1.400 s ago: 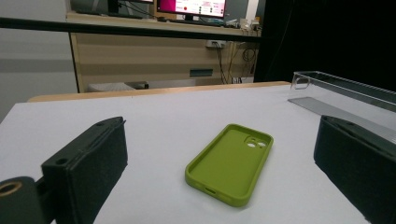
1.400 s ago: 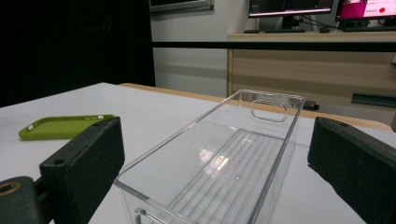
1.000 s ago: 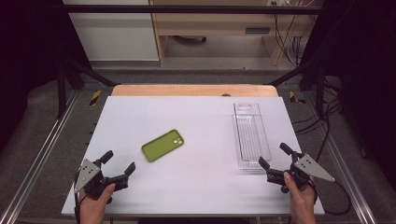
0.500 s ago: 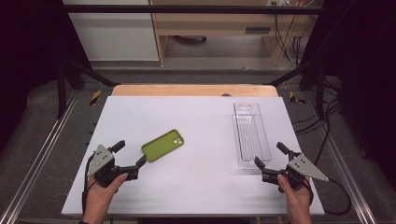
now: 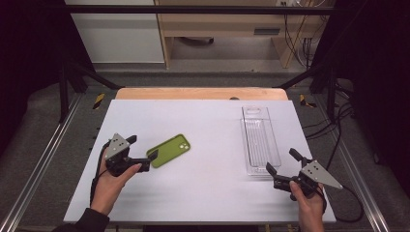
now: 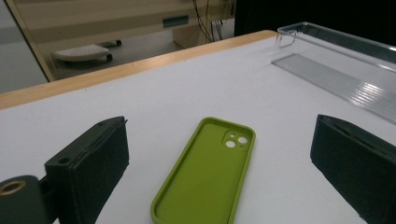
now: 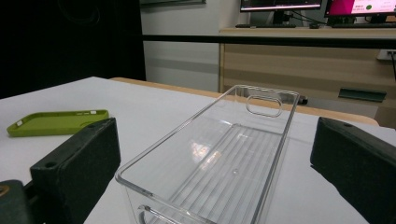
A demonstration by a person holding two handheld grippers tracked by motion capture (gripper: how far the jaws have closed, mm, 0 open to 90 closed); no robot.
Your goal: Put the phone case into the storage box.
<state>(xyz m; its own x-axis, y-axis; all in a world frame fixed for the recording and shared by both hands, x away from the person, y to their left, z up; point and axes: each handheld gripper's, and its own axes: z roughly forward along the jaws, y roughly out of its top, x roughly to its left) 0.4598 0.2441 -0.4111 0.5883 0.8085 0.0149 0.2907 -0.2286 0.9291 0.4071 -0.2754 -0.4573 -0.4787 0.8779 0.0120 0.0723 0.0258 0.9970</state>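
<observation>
Black tongs [image 5: 141, 150], grey triangular plates, dark sleeve [image 5: 89, 221].

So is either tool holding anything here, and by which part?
Nothing is held. The left tool is open around the near end of the green phone case; the right tool is open before the clear plastic tray.

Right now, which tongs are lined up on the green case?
The left tongs: their open jaws flank the case. The right tongs face the clear bin.

No readable text, labels or numbers; monitor screens [image 7: 280, 4] in right gripper view too blurred.
</observation>
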